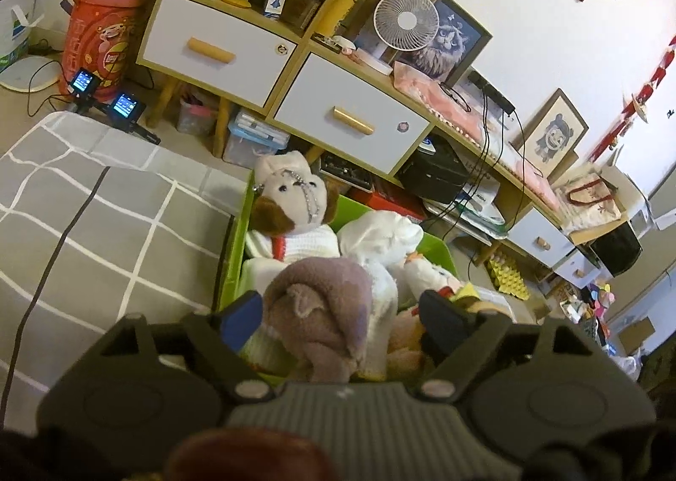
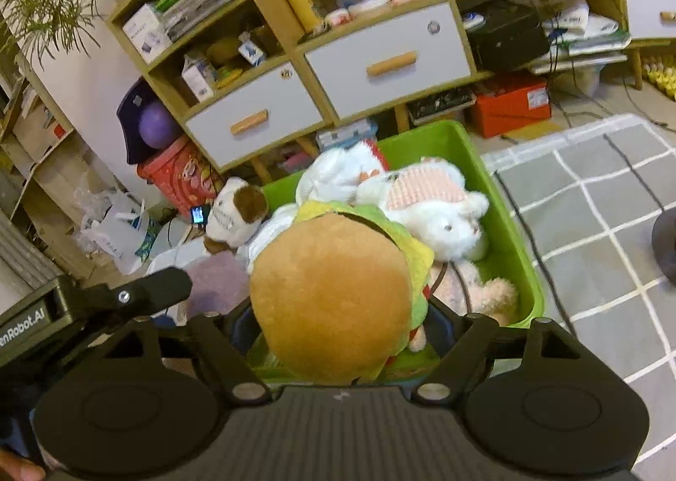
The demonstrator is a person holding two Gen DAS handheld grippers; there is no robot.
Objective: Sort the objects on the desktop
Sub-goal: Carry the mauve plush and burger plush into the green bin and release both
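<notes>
The green bin (image 2: 513,227) is packed with soft toys: a burger plush (image 2: 333,295) fills its near end, a white rabbit (image 2: 439,206) lies against its right wall, and a brown-eared dog (image 1: 287,202) sits in its far left corner. The grey checked mat (image 2: 612,227) beside the bin's right wall lies mostly bare, crossed by a black cable (image 2: 532,244).

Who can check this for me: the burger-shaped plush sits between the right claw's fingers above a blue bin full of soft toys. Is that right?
One detail is wrong: the bin is green, not blue, as the right wrist view shows. The rest stands: the burger-shaped plush sits between the fingers of the right claw, above the bin full of soft toys.
</notes>
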